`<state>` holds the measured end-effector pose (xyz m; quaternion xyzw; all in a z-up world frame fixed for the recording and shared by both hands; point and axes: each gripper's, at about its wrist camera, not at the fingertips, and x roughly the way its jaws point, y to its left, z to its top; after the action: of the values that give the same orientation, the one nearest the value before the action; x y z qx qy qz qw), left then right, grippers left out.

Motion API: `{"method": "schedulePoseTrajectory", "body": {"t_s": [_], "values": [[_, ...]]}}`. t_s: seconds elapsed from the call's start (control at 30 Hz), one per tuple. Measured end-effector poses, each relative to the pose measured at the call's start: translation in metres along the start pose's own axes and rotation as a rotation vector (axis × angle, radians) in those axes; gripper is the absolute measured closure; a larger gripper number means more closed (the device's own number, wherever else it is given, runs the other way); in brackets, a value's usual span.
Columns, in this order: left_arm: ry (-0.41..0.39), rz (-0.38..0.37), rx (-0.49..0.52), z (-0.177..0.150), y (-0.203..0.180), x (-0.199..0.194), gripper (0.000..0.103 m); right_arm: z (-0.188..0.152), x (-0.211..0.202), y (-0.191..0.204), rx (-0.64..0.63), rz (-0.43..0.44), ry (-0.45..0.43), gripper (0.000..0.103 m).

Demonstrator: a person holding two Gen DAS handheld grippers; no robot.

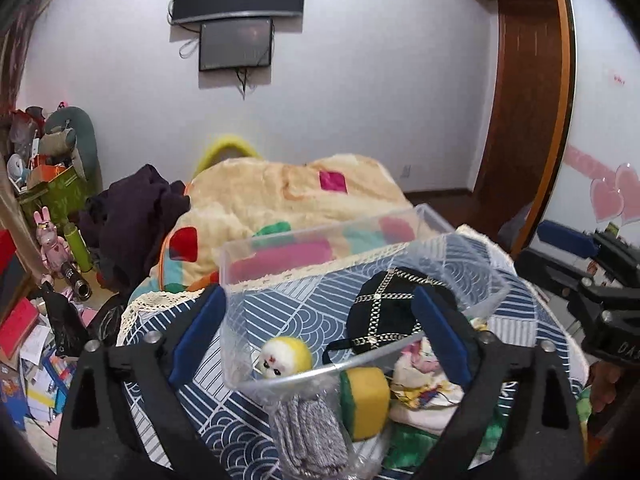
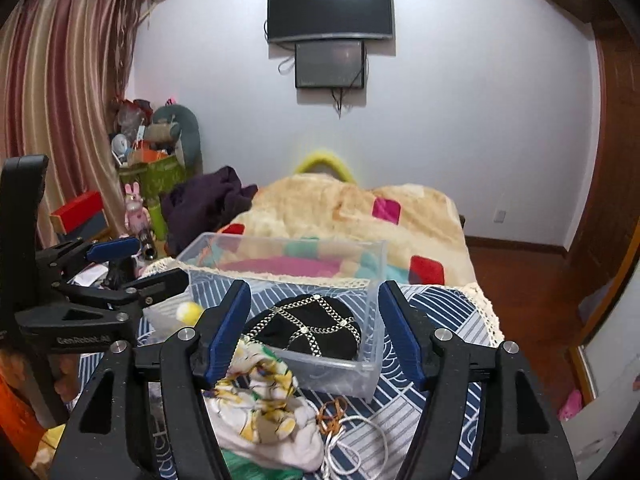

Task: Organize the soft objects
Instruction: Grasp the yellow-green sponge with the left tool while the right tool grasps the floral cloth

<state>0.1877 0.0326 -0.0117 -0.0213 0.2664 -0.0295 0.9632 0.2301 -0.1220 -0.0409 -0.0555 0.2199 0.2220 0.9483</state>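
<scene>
A clear plastic bin (image 1: 320,252) (image 2: 372,364) stands on a blue patterned cloth (image 1: 256,312) (image 2: 436,300). Inside it lie a black hat with gold chains (image 1: 384,312) (image 2: 308,328) and a small white and yellow plush (image 1: 284,356) (image 2: 190,312). In front of the bin lie a yellow and green sponge (image 1: 366,402), a grey knitted piece in a clear bag (image 1: 310,436) and a white printed cloth (image 1: 424,392) (image 2: 264,412). My left gripper (image 1: 318,328) (image 2: 138,262) is open and empty at the bin. My right gripper (image 2: 314,328) (image 1: 568,248) is open and empty, near the hat.
A fleece blanket with coloured squares (image 1: 280,196) (image 2: 340,208) covers the bed behind the bin, with dark clothing (image 1: 132,216) at its left. Rubber bands and a white cord (image 2: 348,428) lie on the cloth. Boxes and papers clutter the floor (image 1: 28,360) at left.
</scene>
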Motion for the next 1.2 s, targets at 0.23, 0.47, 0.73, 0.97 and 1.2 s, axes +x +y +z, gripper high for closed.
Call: {"method": "schedulePoseTrajectory", "body": {"t_s": [0.23,0.47,0.73,0.97,1.2], "values": [[-0.016,-0.020,-0.054,-0.026,0.002,-0.014,0.003,-0.023,-0.011,0.000,0.018,0.028,-0.004,0.025],[0.018,-0.044,-0.023,-0.056,-0.010,-0.009,0.028,-0.044,0.009,0.004,0.014,0.035,0.061,0.025],[0.071,-0.109,-0.038,-0.065,-0.016,0.008,0.055,-0.066,0.026,0.004,0.036,0.085,0.148,0.048],[0.106,-0.117,-0.052,-0.071,-0.017,0.025,0.057,-0.072,0.039,0.004,0.070,0.115,0.182,0.067],[0.121,-0.143,-0.070,-0.074,-0.016,0.030,0.074,-0.074,0.041,0.000,0.103,0.133,0.172,0.090]]}}
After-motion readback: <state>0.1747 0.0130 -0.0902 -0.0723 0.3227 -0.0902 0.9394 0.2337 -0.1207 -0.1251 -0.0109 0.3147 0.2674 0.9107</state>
